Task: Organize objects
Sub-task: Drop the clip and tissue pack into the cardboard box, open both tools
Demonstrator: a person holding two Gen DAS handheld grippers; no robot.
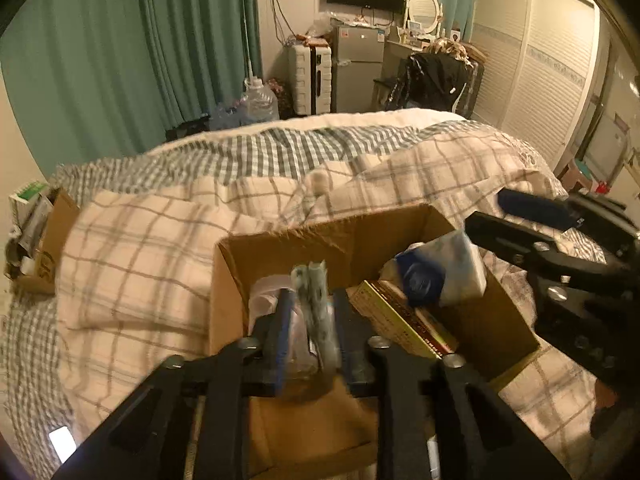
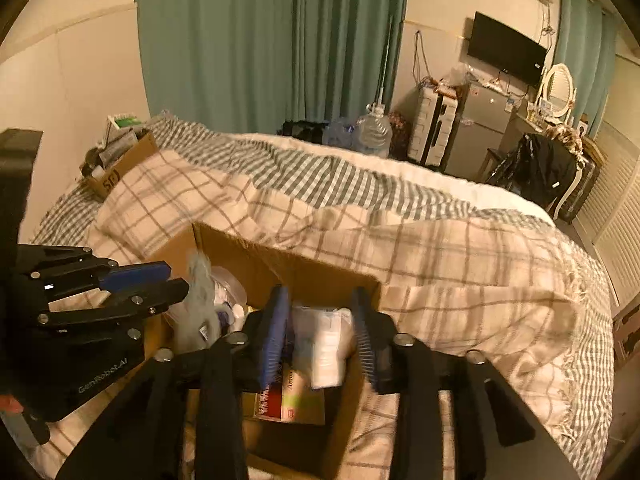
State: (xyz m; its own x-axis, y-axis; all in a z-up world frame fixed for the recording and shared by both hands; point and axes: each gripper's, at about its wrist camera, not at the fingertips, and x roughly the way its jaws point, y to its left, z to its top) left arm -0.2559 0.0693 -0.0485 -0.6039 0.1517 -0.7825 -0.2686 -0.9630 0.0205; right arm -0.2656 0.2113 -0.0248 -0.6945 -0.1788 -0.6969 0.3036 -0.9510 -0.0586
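Two grippers, two cardboard boxes, one bed. Open cardboard box [image 1: 496, 312] sits on the plaid duvet [image 1: 152, 248], near the foot of both views; second cardboard box [image 1: 52, 236], stuffed with cartons, sits far off at the bed's wall-side edge. Left gripper [image 1: 310, 320] closed narrow on a clear plastic packet [image 1: 314, 300]; packet stands on edge between the blue pads, long axis running away from the camera, top end up over the near box's interior. Right gripper [image 2: 320, 332] clamped on a white wrapped pack [image 2: 328, 344], blurred, long axis roughly upright, lower end hanging toward the box contents; same pack shows white with a blue print in the left view [image 1: 444, 276]. Inside the near box, beneath it: one flat yellow-green carton [image 2: 298, 396] lying on its side, plus a red-edged one beside it; further small white items, too blurred to count. Green curtains [image 2: 272, 40], one wall television [image 2: 506, 54], one water jug [image 2: 374, 128] behind.
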